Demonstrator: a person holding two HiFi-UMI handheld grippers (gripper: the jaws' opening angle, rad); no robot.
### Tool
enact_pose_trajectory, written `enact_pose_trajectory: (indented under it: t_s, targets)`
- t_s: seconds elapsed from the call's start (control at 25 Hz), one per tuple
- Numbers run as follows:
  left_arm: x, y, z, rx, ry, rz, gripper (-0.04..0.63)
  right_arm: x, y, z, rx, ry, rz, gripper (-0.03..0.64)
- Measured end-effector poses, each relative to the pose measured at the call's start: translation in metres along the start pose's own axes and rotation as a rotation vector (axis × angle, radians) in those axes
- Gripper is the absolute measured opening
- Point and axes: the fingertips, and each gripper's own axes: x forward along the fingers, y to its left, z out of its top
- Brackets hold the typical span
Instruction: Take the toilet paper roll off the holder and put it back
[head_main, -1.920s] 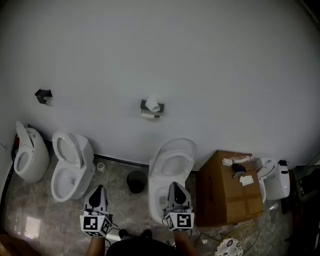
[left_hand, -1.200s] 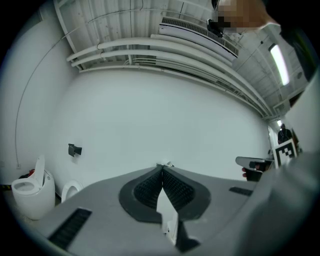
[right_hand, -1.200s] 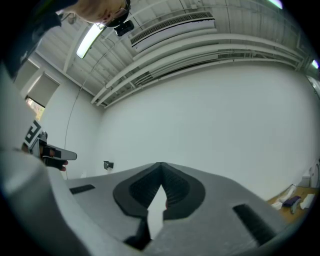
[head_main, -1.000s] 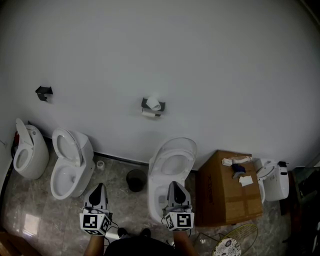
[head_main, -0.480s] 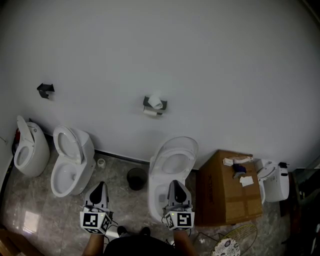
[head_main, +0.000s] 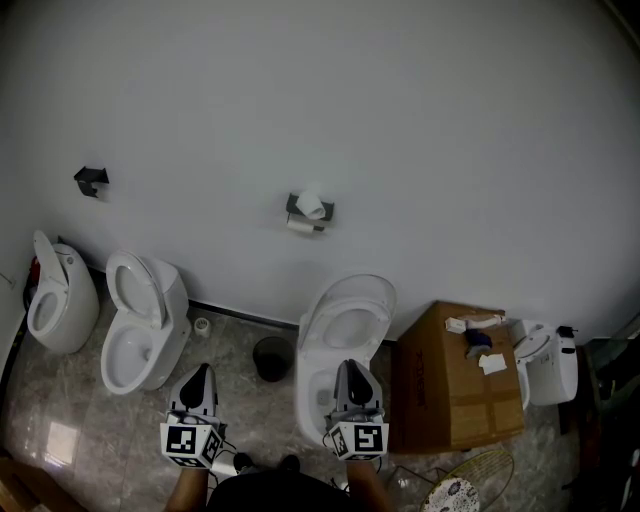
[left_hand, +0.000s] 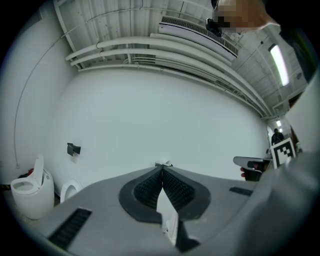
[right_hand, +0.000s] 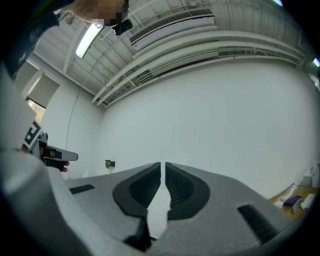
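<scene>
Head view, room: pale wall (head_main: 420, 130) above a stone floor (head_main: 60, 440), with white toilets (head_main: 345, 325) along its foot.
Head view, roll: toilet paper roll (head_main: 311, 203) sits on the dark holder (head_main: 292, 209) on the wall, well apart from both grippers.
Head view, grippers: left gripper (head_main: 199, 372) and right gripper (head_main: 350, 366) are low in frame, side by side, pointing at the wall.
Left gripper view: jaws pressed together at the tips, nothing between them.
Right gripper view: jaws closed to a thin slit, empty, with the wall ahead.

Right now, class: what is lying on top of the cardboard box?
On the cardboard box lie a white tube-like item, a small dark object and white paper scraps. Its flaps are shut, so the contents are hidden.
</scene>
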Motion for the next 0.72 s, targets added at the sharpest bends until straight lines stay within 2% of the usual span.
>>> enact_pose_trajectory:
  t_s: [0.28, 0.56, 0.72]
  targets:
    - [0.0015, 0.0039, 0.0025, 0.008, -0.016, 0.013, 0.003, 0.0016, 0.0015, -0.003, 0.029, 0.001, 0.021, 0.043]
    - [0.0024, 0.0051, 0.002, 0.009, -0.019, 0.017, 0.003, 0.004, 0.003, -0.0025, 0.002, 0.018, 0.028, 0.112]
    - [0.0025, 0.0027, 0.0049, 0.001, -0.004, 0.022, 0.003, 0.0058, 0.0046, -0.0031, -0.019, 0.037, 0.036, 0.177]
